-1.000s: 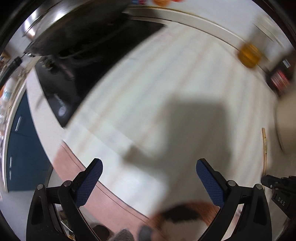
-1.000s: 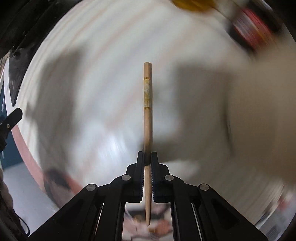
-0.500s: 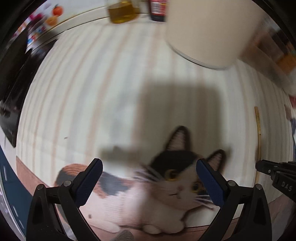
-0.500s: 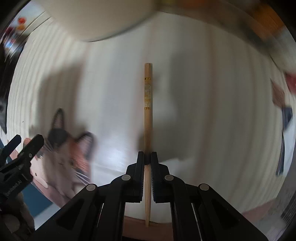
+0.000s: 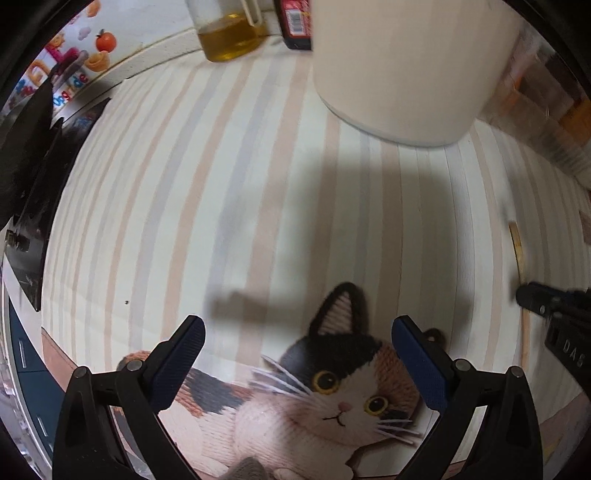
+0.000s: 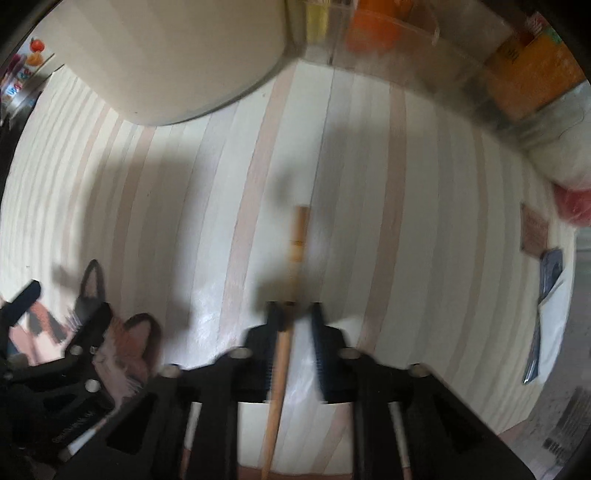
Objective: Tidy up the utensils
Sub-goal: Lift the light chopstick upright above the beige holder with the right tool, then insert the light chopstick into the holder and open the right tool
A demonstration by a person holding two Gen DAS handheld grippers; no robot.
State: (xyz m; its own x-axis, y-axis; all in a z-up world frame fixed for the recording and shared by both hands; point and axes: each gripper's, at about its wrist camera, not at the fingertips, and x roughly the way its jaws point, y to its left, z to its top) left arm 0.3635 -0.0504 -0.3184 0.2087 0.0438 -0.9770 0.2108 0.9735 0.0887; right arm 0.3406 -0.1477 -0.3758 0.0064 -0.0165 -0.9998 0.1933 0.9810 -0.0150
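A wooden chopstick with thin gold bands stands between the jaws of my right gripper. The jaws are parted. The stick leans on the left finger and is clear of the right one, so no pad presses it. The left wrist view shows the same chopstick at the far right edge, at the tip of my right gripper. My left gripper is open and empty, pointing down over the cat picture on the striped mat. The right wrist view catches my left gripper at the lower left.
A large cream cylinder container stands at the back of the mat, also seen as the cream container. Behind are an oil jar and a red packet. A black stove lies left; orange boxes right.
Both grippers swept across the mat to the cat picture and the cream container. The right jaws, earlier clamped on the chopstick, now stand apart, and the stick has tilted and slid lower.
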